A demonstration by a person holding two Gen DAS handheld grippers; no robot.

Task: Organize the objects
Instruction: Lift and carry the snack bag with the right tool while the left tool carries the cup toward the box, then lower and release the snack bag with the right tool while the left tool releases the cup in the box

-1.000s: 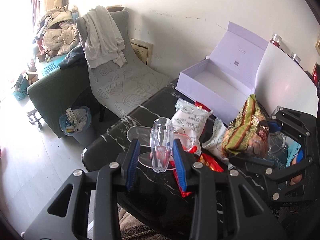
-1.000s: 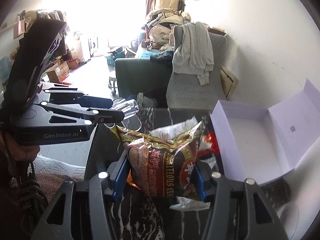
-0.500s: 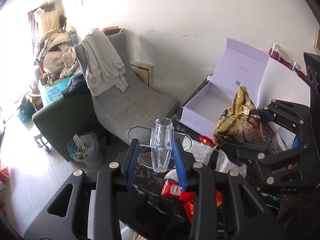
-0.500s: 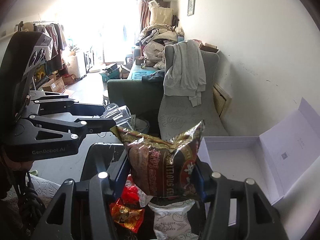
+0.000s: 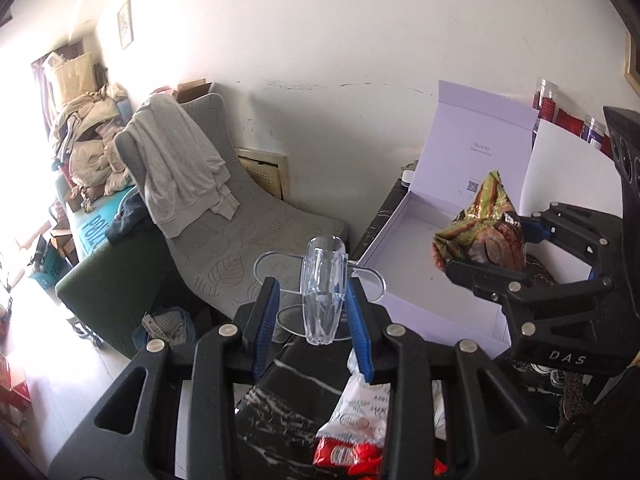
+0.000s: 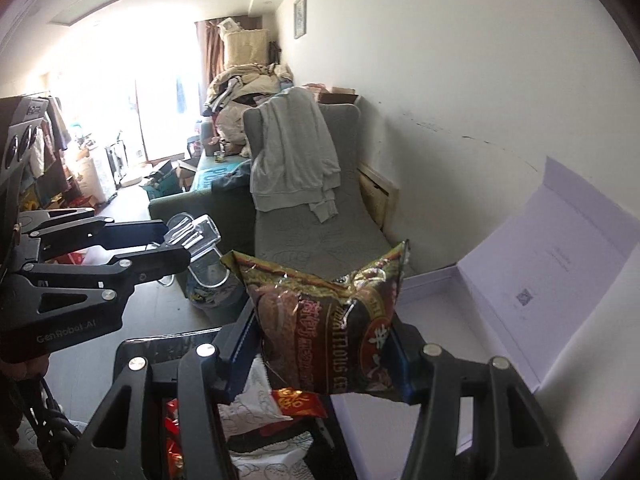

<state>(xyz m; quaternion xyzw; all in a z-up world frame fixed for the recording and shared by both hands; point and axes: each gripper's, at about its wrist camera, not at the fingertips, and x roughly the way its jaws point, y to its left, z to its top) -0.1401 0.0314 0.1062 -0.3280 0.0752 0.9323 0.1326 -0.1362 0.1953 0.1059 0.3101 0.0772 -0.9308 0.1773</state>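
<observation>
1. Left wrist view: the left gripper is clamped on a clear faceted plastic holder with flat oval wings, carried upright above the edge of the black marble-patterned table.
2. The open lilac cardboard gift box lies ahead and to the right of it, its long axis running away toward the wall, lid raised.
3. The right gripper is nearer the box, pinching a green-and-brown foil snack bag over the box's cavity.
4. Right wrist view: the bag hangs clenched between the blue pads, with the box floor to its right.
5. Only this view shows the holder side-on; only the left view shows the white snack pouch.
</observation>
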